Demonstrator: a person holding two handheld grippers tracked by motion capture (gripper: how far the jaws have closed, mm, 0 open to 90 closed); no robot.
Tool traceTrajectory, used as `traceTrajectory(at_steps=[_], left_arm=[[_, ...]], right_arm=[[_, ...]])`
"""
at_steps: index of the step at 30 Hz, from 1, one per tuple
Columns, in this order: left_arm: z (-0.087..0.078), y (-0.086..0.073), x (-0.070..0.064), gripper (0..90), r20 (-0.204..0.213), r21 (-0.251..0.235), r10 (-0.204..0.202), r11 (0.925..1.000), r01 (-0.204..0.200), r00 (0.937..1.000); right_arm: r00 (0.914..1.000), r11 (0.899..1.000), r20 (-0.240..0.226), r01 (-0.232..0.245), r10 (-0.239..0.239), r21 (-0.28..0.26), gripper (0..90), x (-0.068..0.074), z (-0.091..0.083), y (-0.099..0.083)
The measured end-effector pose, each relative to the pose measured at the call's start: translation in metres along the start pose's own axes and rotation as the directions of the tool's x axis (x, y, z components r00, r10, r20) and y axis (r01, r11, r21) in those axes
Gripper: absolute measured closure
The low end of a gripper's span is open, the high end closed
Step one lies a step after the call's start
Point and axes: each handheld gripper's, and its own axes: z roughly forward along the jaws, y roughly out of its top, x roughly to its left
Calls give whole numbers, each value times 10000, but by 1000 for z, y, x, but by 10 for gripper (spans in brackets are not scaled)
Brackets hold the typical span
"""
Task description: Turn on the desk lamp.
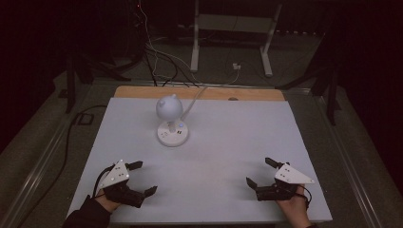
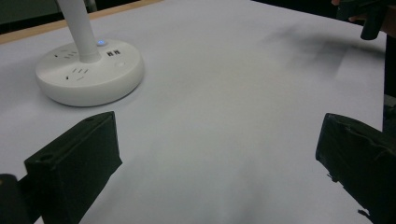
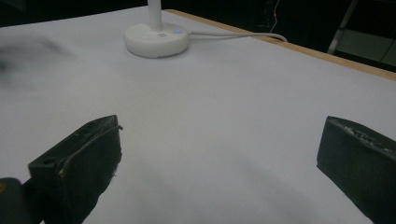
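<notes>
A small white desk lamp [image 1: 169, 108] with a round head stands on its round base [image 1: 173, 132] at the back middle of the white table [image 1: 228, 142]; a blue light glows on the base [image 2: 88, 72] [image 3: 156, 38]. My left gripper [image 1: 142, 177] rests near the front left edge, open, nothing between its jaws. My right gripper [image 1: 260, 172] rests near the front right edge, open and empty too. Both point toward the table's middle. The lamp base lies well ahead of each gripper, apart from both.
The lamp's white cable [image 1: 199, 92] [image 3: 238, 35] runs off the back edge over a wooden strip [image 1: 199, 92]. Beyond the table are a white frame's legs [image 1: 231, 42] and cables on the dark floor. The other hand's gripper [image 2: 369, 16] shows far off in the left gripper view.
</notes>
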Motion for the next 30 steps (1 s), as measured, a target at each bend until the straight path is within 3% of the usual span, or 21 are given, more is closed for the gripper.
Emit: traceTrajectory(at_steps=[21, 30], left_arm=[[0, 2, -2, 3, -144, 204, 174, 9996, -171, 9997], [-5, 13, -7, 3, -325, -88, 84, 9999, -87, 9994]], right_arm=[[9998, 9999, 207, -18, 21, -169, 0, 1, -3, 3], [9997, 9998, 239, 72, -68, -160, 0, 4, -3, 5]])
